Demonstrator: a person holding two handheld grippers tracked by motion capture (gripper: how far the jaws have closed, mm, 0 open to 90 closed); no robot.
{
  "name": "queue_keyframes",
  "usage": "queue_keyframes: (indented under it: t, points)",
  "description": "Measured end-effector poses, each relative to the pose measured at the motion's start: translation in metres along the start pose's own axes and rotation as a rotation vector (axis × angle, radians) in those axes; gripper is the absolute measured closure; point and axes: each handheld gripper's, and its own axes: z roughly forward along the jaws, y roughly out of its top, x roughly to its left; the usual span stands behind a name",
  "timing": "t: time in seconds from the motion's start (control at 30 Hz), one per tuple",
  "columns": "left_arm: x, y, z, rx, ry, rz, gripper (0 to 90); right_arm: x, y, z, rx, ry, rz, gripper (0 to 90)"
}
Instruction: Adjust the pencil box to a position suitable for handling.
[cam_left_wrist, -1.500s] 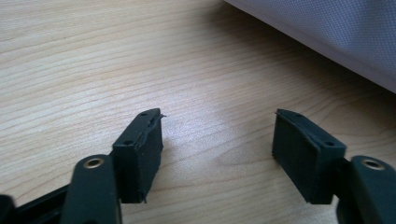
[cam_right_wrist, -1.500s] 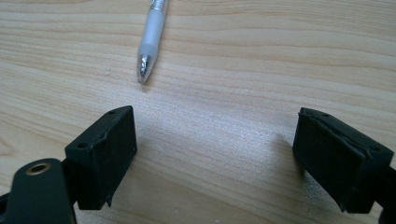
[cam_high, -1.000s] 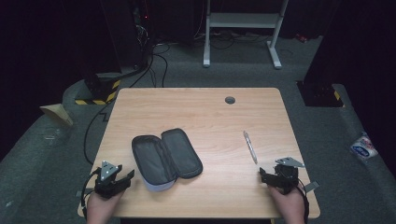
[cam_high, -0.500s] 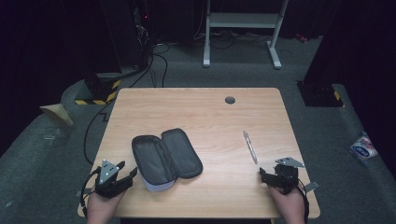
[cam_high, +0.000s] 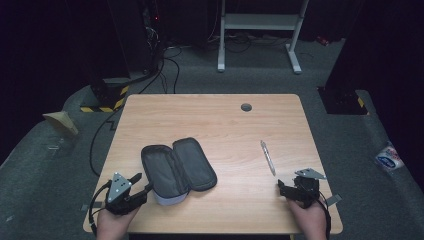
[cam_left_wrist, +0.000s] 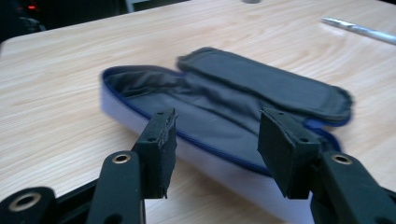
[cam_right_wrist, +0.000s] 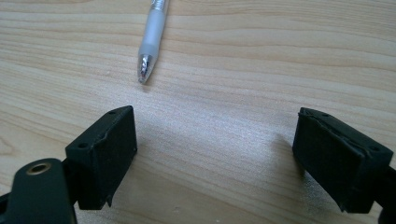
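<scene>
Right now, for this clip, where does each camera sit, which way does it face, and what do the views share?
High view: above the person's side, facing forward and down on the table; both hands, left gripper and right gripper enter at bottom.
Left gripper view: rides that gripper, looking along its open fingers at the open pencil case.
Right gripper view: looks along its open fingers at the pen.
Shared: case, pen and table appear in the high and left gripper views.
</scene>
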Motion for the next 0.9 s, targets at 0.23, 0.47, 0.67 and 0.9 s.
queue_keyframes:
  t: [0.23,0.47,0.67,0.9]
  points:
    - [-0.02,0.004,0.003,0.012,-0.062,0.049,47.1,0.0,0.0,0.0,0.001,0.002,0.002,13.3]
    - [-0.037,0.005,0.008,0.031,-0.121,0.092,48.8,0.0,0.0,0.0,0.0,0.001,-0.002,13.3]
    - [-0.045,0.002,0.015,0.073,-0.164,0.108,51.3,0.0,0.0,0.0,0.001,0.001,0.001,13.4]
    - [-0.047,0.0,0.018,0.101,-0.2,0.122,58.6,0.0,0.0,0.0,0.0,0.001,-0.003,13.5]
